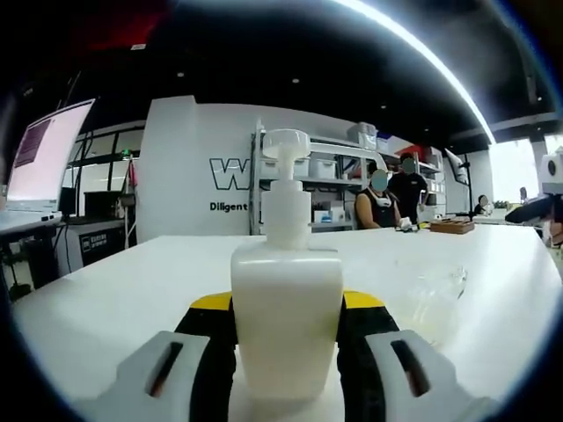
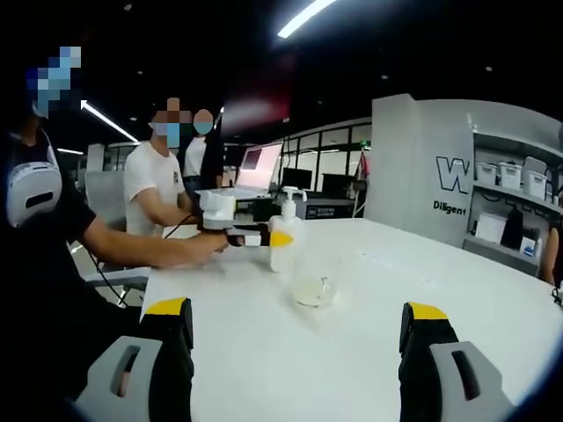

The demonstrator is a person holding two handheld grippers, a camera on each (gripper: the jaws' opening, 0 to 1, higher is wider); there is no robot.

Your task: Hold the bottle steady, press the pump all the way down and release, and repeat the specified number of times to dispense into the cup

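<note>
Bottle first: the white plastic pump bottle (image 1: 286, 299) stands upright on the white table (image 1: 114, 290), gripped between your left gripper (image 1: 286, 369) jaws. Your right gripper (image 2: 295, 352) hangs well back, jaws spread with nothing between them. The clear glass cup (image 2: 315, 286) just beside the bottle holds a little pale liquid (some dispensing seems done). Its pump head (image 1: 286, 145) is up; further presses may remain.

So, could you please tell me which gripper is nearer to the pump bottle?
Left. The left gripper has its jaws around the pump bottle; the right gripper is open, well back across the table.
</note>
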